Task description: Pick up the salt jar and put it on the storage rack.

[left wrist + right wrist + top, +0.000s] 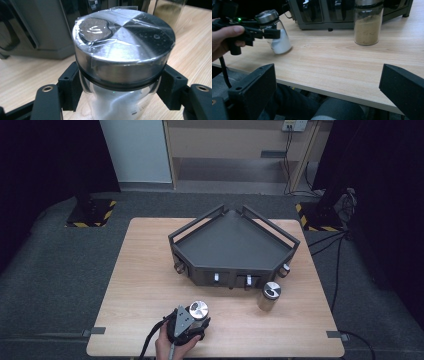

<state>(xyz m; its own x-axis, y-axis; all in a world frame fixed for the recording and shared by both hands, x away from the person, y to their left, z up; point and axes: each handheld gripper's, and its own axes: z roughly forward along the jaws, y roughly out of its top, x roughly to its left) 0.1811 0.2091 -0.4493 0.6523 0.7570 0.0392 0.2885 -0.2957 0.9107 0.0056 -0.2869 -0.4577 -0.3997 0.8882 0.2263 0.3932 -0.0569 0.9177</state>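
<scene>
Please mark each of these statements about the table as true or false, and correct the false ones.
1. The left tongs are closed on the jar of white powder. True.
2. The jar of brown powder lies on its side. False: it stands upright on the wooden table.
3. The right tongs hold a jar. False: their jaws stand wide apart with nothing between them.
4. The dark corner rack has jars on its top shelf. False: the top shelf is bare.
5. The white-powder jar has a metal lid. True.
</scene>
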